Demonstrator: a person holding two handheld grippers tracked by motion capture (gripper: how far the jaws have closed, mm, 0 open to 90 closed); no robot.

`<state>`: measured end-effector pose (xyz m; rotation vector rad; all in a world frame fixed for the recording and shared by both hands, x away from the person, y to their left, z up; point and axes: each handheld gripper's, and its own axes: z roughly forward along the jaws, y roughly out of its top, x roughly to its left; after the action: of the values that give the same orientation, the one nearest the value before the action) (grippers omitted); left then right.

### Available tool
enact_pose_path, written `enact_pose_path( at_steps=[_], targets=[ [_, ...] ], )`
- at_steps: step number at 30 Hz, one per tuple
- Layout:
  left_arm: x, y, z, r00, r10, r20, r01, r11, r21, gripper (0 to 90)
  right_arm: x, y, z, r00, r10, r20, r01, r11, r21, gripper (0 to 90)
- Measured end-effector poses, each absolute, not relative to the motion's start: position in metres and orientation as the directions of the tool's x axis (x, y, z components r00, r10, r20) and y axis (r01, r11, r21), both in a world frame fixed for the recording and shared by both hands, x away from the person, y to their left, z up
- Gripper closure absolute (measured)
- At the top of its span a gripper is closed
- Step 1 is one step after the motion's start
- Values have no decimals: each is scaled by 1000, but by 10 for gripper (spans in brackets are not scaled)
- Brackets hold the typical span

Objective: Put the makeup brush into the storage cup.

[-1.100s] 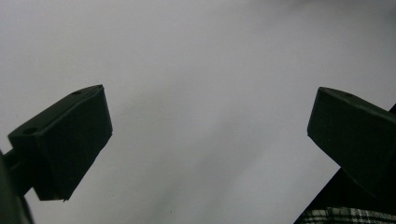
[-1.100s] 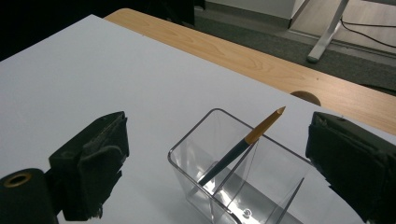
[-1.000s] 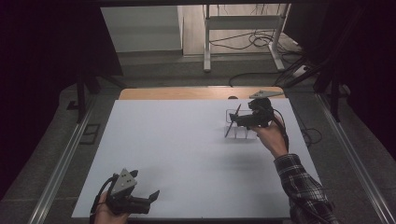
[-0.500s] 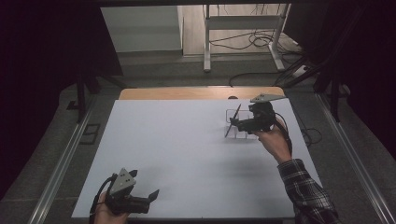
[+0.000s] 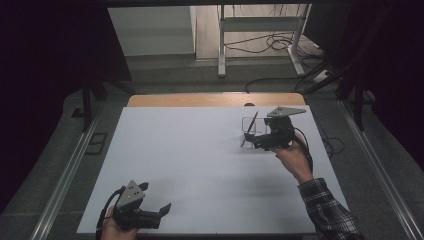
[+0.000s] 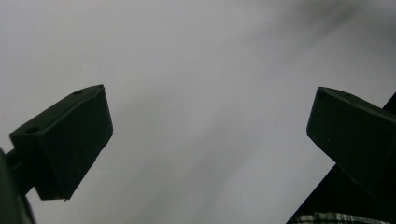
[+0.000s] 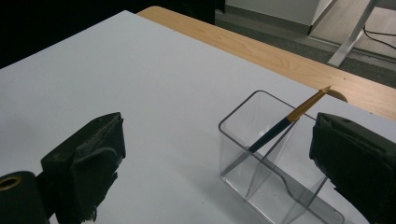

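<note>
A clear plastic holder [image 7: 261,158] with a divider stands on the white table [image 5: 190,160] at the far right. A pencil [image 7: 285,122] with a dark blue shaft and an orange end leans inside it, tip up. My right gripper [image 7: 218,140] is open, its jaws wide apart just in front of the holder, touching nothing. From above, the right gripper [image 5: 252,136] sits right beside the holder [image 5: 250,124]. My left gripper [image 5: 155,197] rests open near the front left edge. Its jaws [image 6: 210,116] stand wide over bare white surface.
A strip of wooden tabletop [image 5: 215,99] shows past the white board's far edge. Beyond it are a metal stand [image 5: 260,30] and cables on the floor. Metal rails [image 5: 70,175] run along both sides. A plaid sleeve [image 5: 330,210] comes in at the bottom right.
The right gripper has shifted slightly toward the person and tilted, its grey plate lifting. The left gripper has stayed where it was.
</note>
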<state>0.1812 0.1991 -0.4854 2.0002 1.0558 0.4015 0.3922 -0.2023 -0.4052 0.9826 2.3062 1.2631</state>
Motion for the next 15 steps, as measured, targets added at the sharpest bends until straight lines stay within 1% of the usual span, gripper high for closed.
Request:
enact_pose_path(
  at_steps=[8, 15],
  targets=[
    [181, 199, -486, 599, 796, -92, 533, -311, 787, 8, 384, -198, -410, -720, 693, 35, 400, 374, 837, 37],
    [181, 199, -486, 600, 795, -88, 532, -315, 786, 8, 376, -193, -422, -736, 676, 30, 397, 394, 829, 36]
  ],
)
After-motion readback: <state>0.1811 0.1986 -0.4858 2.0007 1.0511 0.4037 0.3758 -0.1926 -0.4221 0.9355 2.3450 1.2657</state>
